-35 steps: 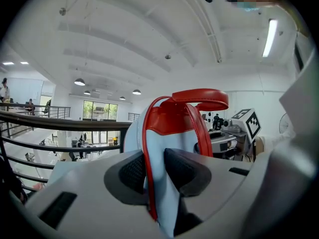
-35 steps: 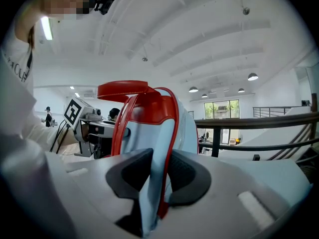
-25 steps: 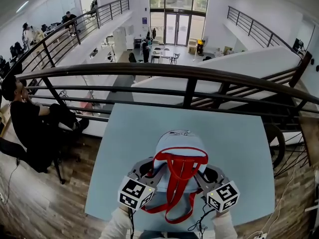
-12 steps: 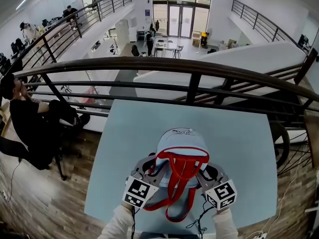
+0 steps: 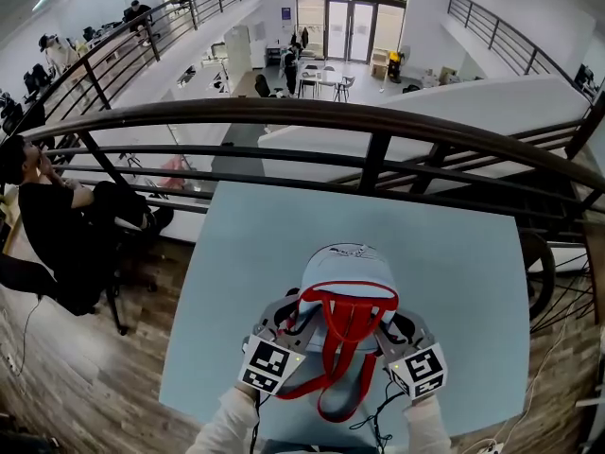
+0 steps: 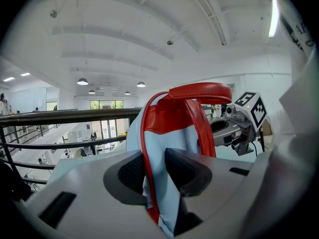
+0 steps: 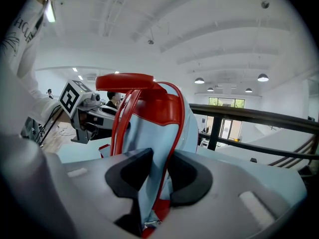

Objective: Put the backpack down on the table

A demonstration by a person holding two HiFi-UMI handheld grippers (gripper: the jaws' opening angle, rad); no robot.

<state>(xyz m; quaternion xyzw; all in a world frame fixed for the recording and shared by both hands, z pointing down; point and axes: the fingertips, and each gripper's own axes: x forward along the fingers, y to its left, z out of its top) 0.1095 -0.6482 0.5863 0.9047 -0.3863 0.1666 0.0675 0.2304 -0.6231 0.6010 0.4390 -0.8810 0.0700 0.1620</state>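
I see a dark curved railing (image 5: 312,116) ahead. At left a person in black (image 5: 57,235) sits over a wooden floor (image 5: 57,386). Glass doors (image 5: 352,28) stand far off on the lower level.

We have bare table (image 5: 248,253) left, right and ahead of the backpack (image 5: 346,270); the railing (image 5: 284,113) blocks past the far edge.
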